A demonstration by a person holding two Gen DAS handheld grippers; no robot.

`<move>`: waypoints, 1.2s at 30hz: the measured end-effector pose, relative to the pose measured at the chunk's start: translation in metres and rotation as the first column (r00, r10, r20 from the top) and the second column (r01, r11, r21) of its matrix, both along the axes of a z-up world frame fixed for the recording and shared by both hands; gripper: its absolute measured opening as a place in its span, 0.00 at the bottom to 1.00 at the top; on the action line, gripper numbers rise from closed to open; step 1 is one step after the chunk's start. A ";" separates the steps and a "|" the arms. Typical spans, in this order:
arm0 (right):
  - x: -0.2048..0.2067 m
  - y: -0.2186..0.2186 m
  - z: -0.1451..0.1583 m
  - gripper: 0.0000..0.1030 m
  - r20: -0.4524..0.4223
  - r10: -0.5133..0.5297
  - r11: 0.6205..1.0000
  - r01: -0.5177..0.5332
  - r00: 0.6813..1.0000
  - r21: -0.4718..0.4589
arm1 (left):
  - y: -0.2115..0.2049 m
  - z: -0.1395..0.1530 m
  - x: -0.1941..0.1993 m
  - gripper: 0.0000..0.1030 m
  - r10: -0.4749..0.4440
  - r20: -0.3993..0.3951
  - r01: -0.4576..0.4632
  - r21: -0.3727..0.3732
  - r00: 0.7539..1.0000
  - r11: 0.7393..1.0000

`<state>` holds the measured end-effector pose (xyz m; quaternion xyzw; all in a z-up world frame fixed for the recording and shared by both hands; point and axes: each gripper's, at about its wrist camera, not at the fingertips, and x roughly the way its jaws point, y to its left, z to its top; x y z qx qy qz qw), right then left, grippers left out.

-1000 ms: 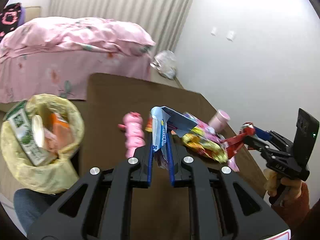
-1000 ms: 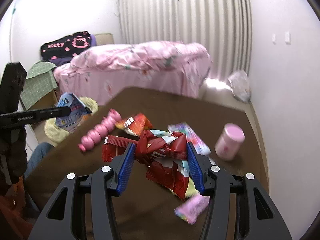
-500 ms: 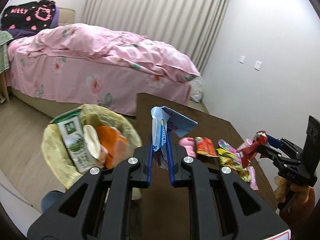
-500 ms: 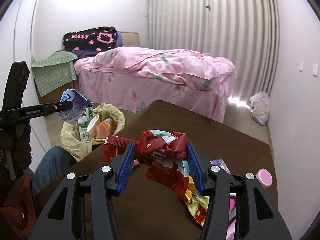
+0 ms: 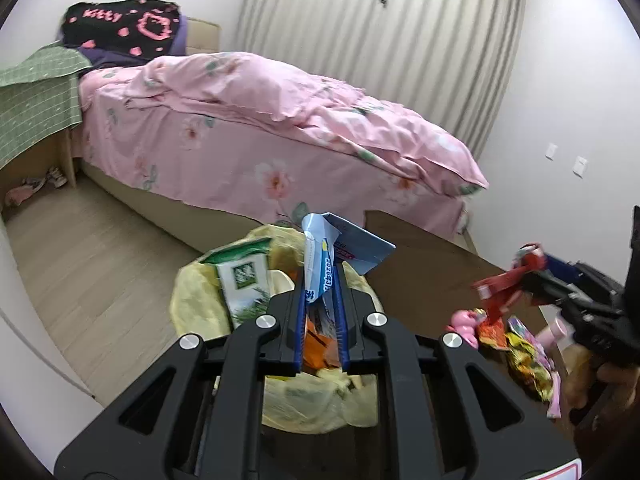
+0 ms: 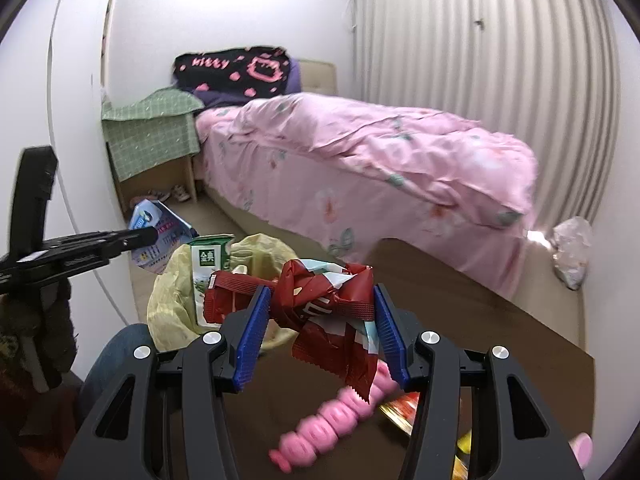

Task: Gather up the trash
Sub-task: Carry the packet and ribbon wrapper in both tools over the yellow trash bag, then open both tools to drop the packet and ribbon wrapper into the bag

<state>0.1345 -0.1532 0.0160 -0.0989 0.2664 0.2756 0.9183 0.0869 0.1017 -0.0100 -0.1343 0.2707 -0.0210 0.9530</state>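
Left tool clamps a blue-white packet right over the yellow bin bag. Right tool pinches a crumpled red wrapper, w/ bag just ahead-left. Risk: both release together, the milk carton deflects one onto the floor; more trash left on desk.
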 end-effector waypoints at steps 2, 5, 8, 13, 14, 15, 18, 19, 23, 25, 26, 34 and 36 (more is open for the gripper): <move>0.012 0.023 -0.009 0.47 -0.019 0.035 0.999 -0.036 0.999 -0.025 | 0.009 -0.003 0.002 0.11 0.028 -0.011 -0.028 -0.019 1.000 0.999; 0.024 0.050 -0.019 0.47 -0.026 0.081 0.995 -0.082 0.996 -0.064 | 0.016 -0.012 0.007 0.11 0.053 -0.037 -0.055 -0.040 0.998 0.998; 0.034 0.067 -0.031 0.47 -0.035 0.101 0.989 -0.104 0.994 -0.106 | 0.015 -0.022 0.014 0.11 0.055 -0.066 -0.058 -0.045 0.996 0.997; 0.052 0.076 -0.047 0.47 -0.071 0.106 0.986 -0.114 0.992 -0.119 | 0.016 -0.034 0.025 0.11 0.057 -0.093 -0.062 -0.051 0.994 0.997; 0.055 0.076 -0.049 0.47 -0.077 0.106 0.986 -0.114 0.991 -0.118 | 0.016 -0.035 0.028 0.11 0.058 -0.098 -0.063 -0.052 0.994 0.997; 0.058 0.077 -0.052 0.47 -0.082 0.106 0.986 -0.115 0.991 -0.118 | 0.017 -0.037 0.029 0.11 0.059 -0.101 -0.064 -0.053 0.993 0.997; 0.063 0.080 -0.055 0.47 -0.086 0.105 0.986 -0.115 0.991 -0.120 | 0.018 -0.040 0.032 0.11 0.059 -0.108 -0.065 -0.053 0.992 0.996; 0.064 0.080 -0.056 0.47 -0.087 0.103 0.986 -0.113 0.991 -0.119 | 0.018 -0.041 0.033 0.11 0.059 -0.110 -0.065 -0.054 0.992 0.996; 0.075 0.082 -0.059 0.47 -0.088 0.089 0.988 -0.099 0.992 -0.119 | 0.017 -0.042 0.036 0.11 0.061 -0.117 -0.067 -0.053 0.991 0.996; 0.080 0.083 -0.059 0.47 -0.090 0.074 0.990 -0.084 0.993 -0.117 | 0.018 -0.043 0.036 0.11 0.061 -0.122 -0.068 -0.052 0.991 0.996; 0.084 0.083 -0.059 0.47 -0.093 0.064 0.991 -0.074 0.994 -0.113 | 0.018 -0.044 0.036 0.11 0.063 -0.124 -0.070 -0.052 0.990 0.996; 0.111 0.093 -0.059 0.47 -0.149 0.034 0.998 -0.041 0.988 -0.047 | 0.016 -0.061 0.044 0.11 0.050 -0.177 -0.064 -0.071 0.983 0.995; 0.117 0.097 -0.060 0.47 -0.169 0.032 0.999 -0.038 0.985 -0.032 | 0.016 -0.066 0.045 0.11 0.045 -0.190 -0.061 -0.081 0.981 0.995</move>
